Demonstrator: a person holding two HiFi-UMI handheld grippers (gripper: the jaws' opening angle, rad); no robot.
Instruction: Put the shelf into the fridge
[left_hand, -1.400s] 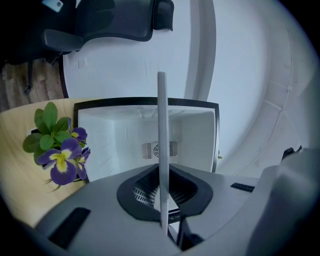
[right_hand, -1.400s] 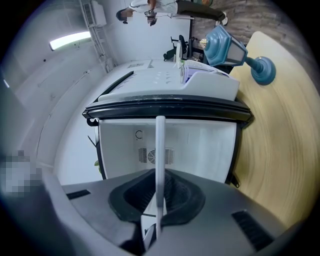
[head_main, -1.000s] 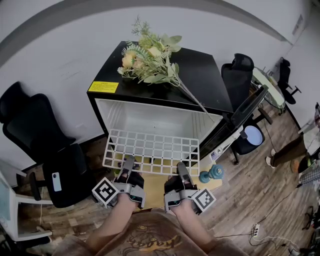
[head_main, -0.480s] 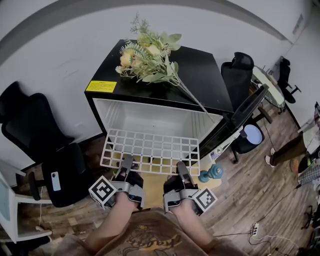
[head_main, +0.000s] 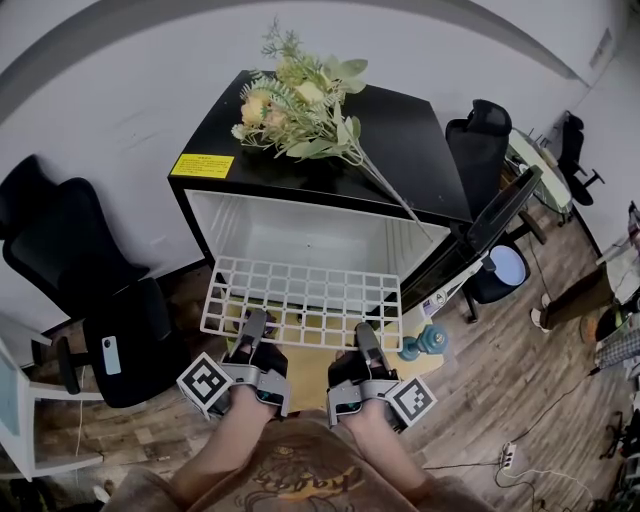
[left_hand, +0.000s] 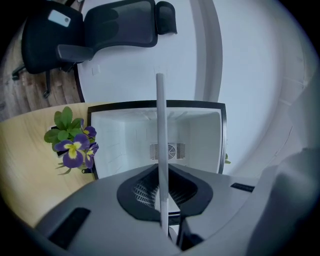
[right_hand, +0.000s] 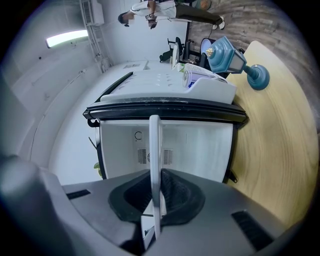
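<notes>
Since each pair of jaws is pinched shut on the near rim, the left gripper (left_hand: 161, 189) and the right gripper (right_hand: 156, 199) both see the shelf (head_main: 300, 298) edge-on, a thin white bar running from between the pads toward the open fridge (head_main: 310, 238). The shelf is a white wire grid held roughly level in front of the fridge mouth. Its far edge is at the opening, though I cannot tell whether it has crossed inside. It looks light and stiff, so weight should be no trouble. The smooth coated wire is probably slippery, however, and a thin rim gives the pads little to bite. With all of the grid sticking out beyond the grip, it would lever downward if either hold loosened. Two holds set well apart on the front rail, as here, look like the sensible place to resist twisting. The door (head_main: 490, 225) hangs open at the right, a bouquet (head_main: 300, 105) lies on the black top, and a blue lamp (right_hand: 232, 62) stands on the wooden board near the right gripper.
</notes>
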